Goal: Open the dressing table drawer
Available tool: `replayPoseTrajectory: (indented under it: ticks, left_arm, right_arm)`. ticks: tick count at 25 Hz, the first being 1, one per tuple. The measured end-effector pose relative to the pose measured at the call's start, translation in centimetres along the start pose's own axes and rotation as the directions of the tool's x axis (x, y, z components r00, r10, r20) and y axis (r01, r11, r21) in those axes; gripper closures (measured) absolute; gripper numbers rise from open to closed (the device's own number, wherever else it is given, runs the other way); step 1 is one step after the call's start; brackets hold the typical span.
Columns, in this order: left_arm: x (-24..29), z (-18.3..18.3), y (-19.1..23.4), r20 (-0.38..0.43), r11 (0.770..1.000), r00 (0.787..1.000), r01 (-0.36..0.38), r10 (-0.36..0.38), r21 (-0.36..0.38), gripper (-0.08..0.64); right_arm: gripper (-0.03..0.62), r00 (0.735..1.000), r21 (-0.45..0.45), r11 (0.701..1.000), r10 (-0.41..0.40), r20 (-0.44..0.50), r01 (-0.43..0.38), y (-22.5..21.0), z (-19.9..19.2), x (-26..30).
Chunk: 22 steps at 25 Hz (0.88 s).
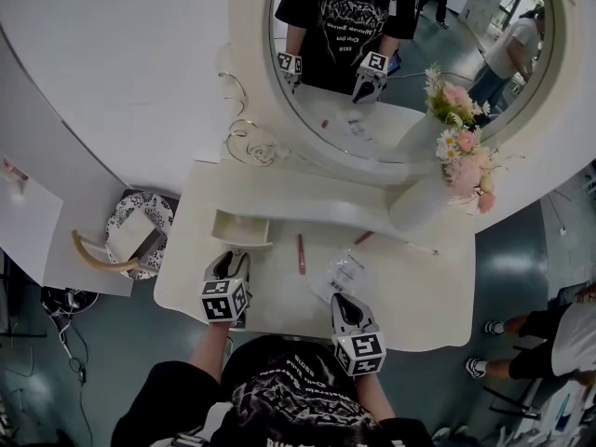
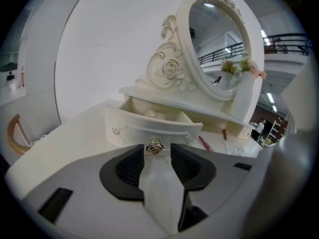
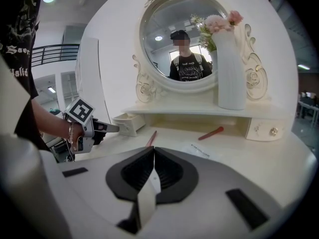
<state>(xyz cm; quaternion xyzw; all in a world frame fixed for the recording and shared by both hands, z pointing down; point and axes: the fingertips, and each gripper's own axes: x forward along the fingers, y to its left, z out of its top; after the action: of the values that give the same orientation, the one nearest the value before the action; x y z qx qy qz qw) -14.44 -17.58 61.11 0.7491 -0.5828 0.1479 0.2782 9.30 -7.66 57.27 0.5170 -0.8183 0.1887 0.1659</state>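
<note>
Looking down in the head view, you hold the left gripper [image 1: 231, 261] at lower centre-left of the frame, its tips right at the front of the drawer [image 1: 241, 229]. The drawer stands pulled out from under the shelf of the dressing table [image 1: 428, 315], left of centre. The right gripper [image 1: 342, 300] hangs over the table's near edge at lower centre, apart from the drawer. A thin red pen [image 1: 301, 253] lies between the two grippers, with a clear packet [image 1: 347, 269] just right of it. A white vase [image 1: 416, 203] with flowers stands at centre right, under the round mirror [image 1: 410, 63].

In the left gripper view, the left gripper [image 2: 157, 152] has its jaws apart. The drawer's metal knob [image 2: 155, 146] sits between their tips, nearer the left one, and neither pad clamps it. The drawer [image 2: 144, 128] fills mid-frame, open, with something pale inside.

In the right gripper view, the right gripper [image 3: 153, 151] has its jaws pressed together with nothing between them. At mid left your left gripper [image 3: 110, 128] points at the open drawer [image 3: 127, 124]. A second drawer [image 3: 262, 128] at mid right is shut.
</note>
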Motion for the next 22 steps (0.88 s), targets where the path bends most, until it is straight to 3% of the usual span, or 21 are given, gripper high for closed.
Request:
replayPoseTrajectory:
  ticks: [3, 10, 20, 22]
  left_arm:
    - [-0.4, -0.2, -0.3, 0.006, 0.999, 1.000, 0.007, -0.007, -0.036, 0.394]
    - [-1.3, -1.9, -1.7, -0.028, 0.999, 0.999, 0.038, -0.038, -0.012, 0.393]
    - [-2.6, -2.0, -5.4, -0.008, 0.990, 0.991, 0.130, -0.130, 0.056, 0.396]
    - [-2.8, -2.1, -6.2, -0.011, 0.985, 0.989, 0.149, -0.148, 0.084, 0.434]
  right_arm:
    - [0.580, 1.000, -0.004, 1.000, 0.006, -0.003, -0.006, 0.1, 0.0, 0.2]
    - [0.580, 1.000, -0.002, 1.000, 0.017, -0.013, -0.017, 0.1, -0.1, 0.5]
    - [0.580, 0.999, 0.005, 0.999, 0.032, -0.026, -0.032, 0.2, -0.2, 0.7]
    - [0.580, 0.999, 0.006, 0.999, 0.036, -0.025, -0.036, 0.3, -0.3, 0.8]
